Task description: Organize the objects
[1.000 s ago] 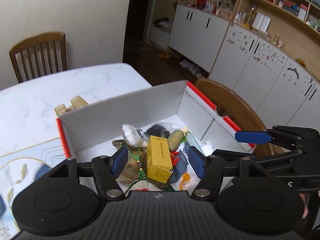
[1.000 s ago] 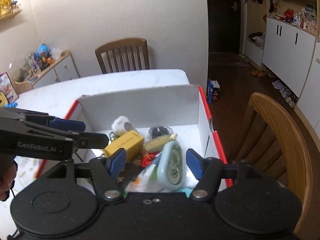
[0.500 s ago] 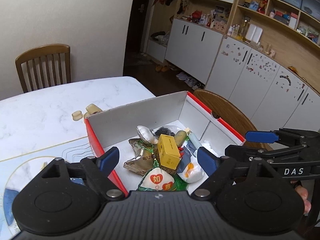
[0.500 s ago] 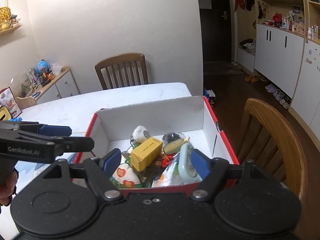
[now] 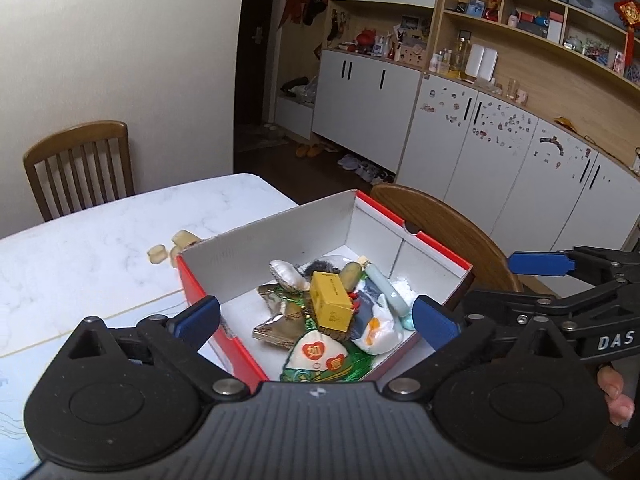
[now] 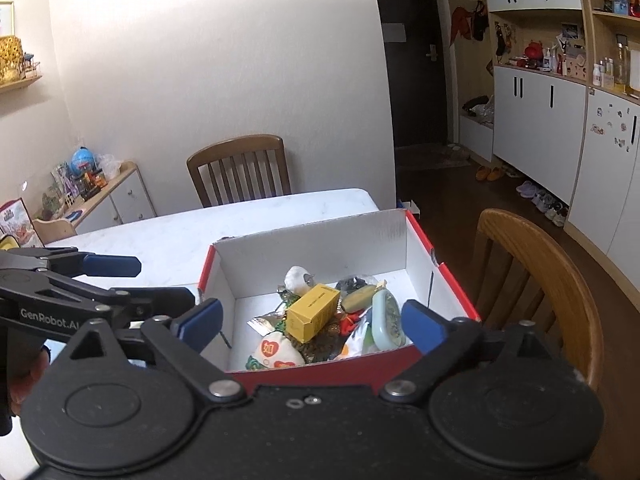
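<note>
**Both grippers wide over the box, nothing held**

Left gripper points down at a slant twd the red-and-white box; its fingers are opening, pads clear of everything, box contents seen betw them but not pressed. Box sits on the white tabletop at its right edge, by a wooden chair. Inside, left to right: heart-print pouch, yellow carton, pale green case, plus other small bits piled tog. Right gripper tilts down at the same box from the near side, fingers also opening, empty. Two small beige pieces lie on tabletop just left of box.
</note>
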Action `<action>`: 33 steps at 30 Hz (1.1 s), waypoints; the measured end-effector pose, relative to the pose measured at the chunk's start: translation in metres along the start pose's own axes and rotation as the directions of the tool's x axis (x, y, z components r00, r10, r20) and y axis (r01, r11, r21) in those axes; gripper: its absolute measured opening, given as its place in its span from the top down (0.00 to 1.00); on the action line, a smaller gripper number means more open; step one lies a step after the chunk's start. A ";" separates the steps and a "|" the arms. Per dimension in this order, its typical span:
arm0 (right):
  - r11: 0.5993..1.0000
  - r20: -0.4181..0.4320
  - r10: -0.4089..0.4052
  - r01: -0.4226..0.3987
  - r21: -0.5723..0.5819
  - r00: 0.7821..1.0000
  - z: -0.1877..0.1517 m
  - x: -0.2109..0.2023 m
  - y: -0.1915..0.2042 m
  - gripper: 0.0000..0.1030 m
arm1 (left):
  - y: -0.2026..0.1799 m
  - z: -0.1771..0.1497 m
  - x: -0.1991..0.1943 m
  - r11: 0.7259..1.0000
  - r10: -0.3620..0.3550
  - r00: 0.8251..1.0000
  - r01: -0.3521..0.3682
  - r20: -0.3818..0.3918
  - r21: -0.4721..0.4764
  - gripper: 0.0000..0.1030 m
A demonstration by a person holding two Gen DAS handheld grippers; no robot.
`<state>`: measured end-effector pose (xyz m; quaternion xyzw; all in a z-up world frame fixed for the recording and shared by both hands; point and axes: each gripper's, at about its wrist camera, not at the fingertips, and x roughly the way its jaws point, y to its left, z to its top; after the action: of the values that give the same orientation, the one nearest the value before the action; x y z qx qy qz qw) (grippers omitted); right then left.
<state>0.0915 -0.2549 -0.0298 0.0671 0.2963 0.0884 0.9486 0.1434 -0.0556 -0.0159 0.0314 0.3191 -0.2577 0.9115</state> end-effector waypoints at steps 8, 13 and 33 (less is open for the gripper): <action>0.999 0.016 -0.044 0.044 0.016 0.999 -0.008 -0.011 0.012 0.01 | 0.004 -0.005 -0.012 0.999 0.040 0.999 -0.041 0.020 0.036 0.00; 0.998 0.022 -0.058 0.058 0.021 0.998 -0.013 -0.016 0.019 0.01 | 0.008 -0.008 -0.018 0.998 0.048 0.998 -0.049 0.033 0.042 0.00; 0.988 0.056 -0.145 0.141 0.064 0.988 -0.027 -0.024 0.050 0.01 | 0.023 -0.022 -0.031 0.996 0.067 0.997 -0.068 0.029 0.053 0.00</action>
<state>0.0503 -0.2094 -0.0299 0.0765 0.2738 0.0092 0.9587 0.1223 -0.0167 -0.0173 0.0634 0.2985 -0.2357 0.9227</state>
